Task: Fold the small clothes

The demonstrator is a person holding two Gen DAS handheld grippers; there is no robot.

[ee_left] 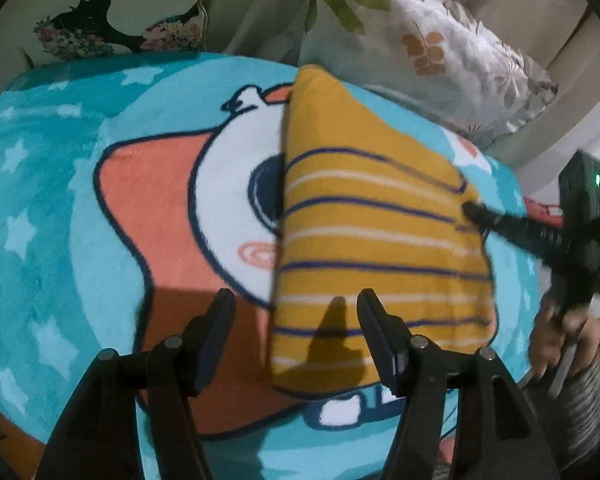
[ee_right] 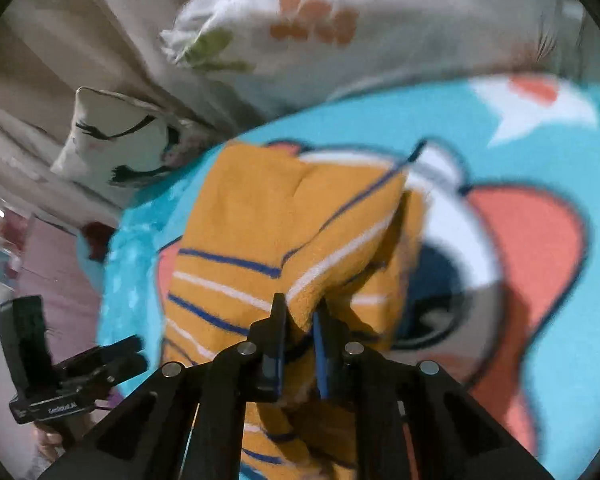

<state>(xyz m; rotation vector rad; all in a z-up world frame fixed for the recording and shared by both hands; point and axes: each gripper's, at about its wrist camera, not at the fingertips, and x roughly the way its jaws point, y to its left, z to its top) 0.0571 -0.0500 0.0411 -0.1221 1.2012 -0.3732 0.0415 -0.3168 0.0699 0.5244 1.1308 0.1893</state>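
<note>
Pinching a fold of the yellow striped garment (ee_right: 300, 216), my right gripper (ee_right: 300, 312) has its two fingers pressed close with the cloth bunched between them, and the fabric rises from the pinch in a soft ridge. From my left wrist view that same gripper (ee_left: 474, 212) reaches in from the right and meets the garment (ee_left: 372, 240) at its right edge, partway up. The garment lies on a turquoise blanket (ee_left: 52, 208) printed with white stars and a large cartoon figure in coral and white, and it covers part of that figure's face. It is folded into a long shape, narrow at the far end and wider toward me, with blue and white stripes running across it.

My left gripper (ee_left: 296, 312) is spread wide and holds nothing; its right finger sits over the garment's near corner and its left finger over the coral patch of the blanket. I cannot tell whether either finger touches the surface.

Behind the blanket sit a leaf-patterned pillow (ee_left: 440, 52) and a cream cushion (ee_left: 112, 12) with a dark printed figure.
</note>
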